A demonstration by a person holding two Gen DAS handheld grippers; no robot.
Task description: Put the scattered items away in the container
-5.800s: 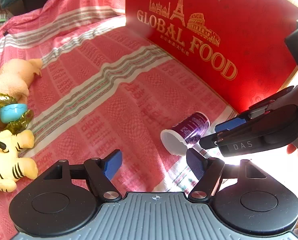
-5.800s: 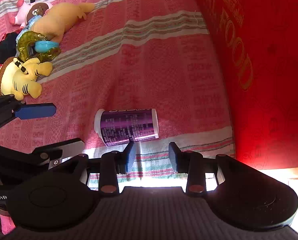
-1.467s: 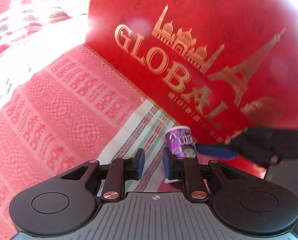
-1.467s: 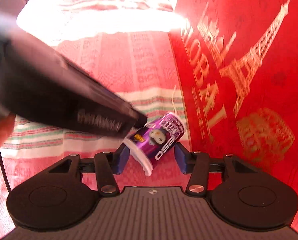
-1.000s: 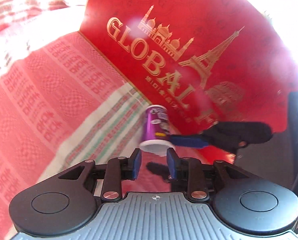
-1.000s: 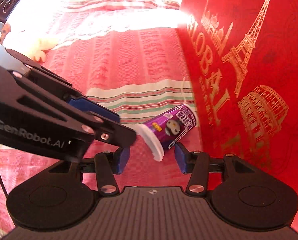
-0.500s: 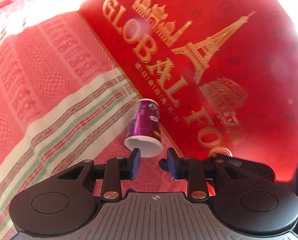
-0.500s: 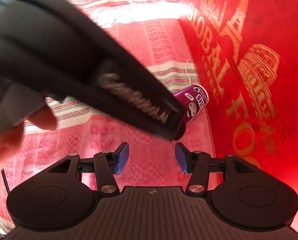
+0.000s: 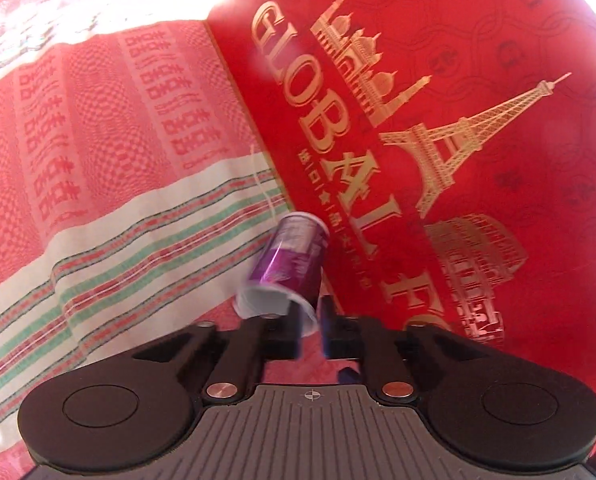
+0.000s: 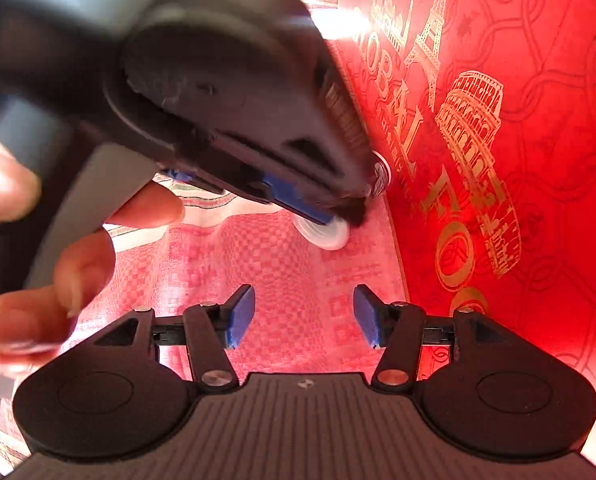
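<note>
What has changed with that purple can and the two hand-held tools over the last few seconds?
The left gripper, fingers apart a moment ago, has shut on the purple can at its white rim. The can was nudged across the cloth to the red box. The right gripper, which straddled it, has backed off, fingers opening, empty. Box and cloth are unchanged.

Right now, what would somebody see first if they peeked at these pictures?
First comes the big red box with gold GLOBAL FOOD lettering and a gold tower, filling the right side of both views. Next, the little purple can lying on the pink patterned cloth against the box's foot. The left hand-held gripper pinches the rim of its white lid, while the right hand-held gripper is opening with nothing between its blue pads.
</note>
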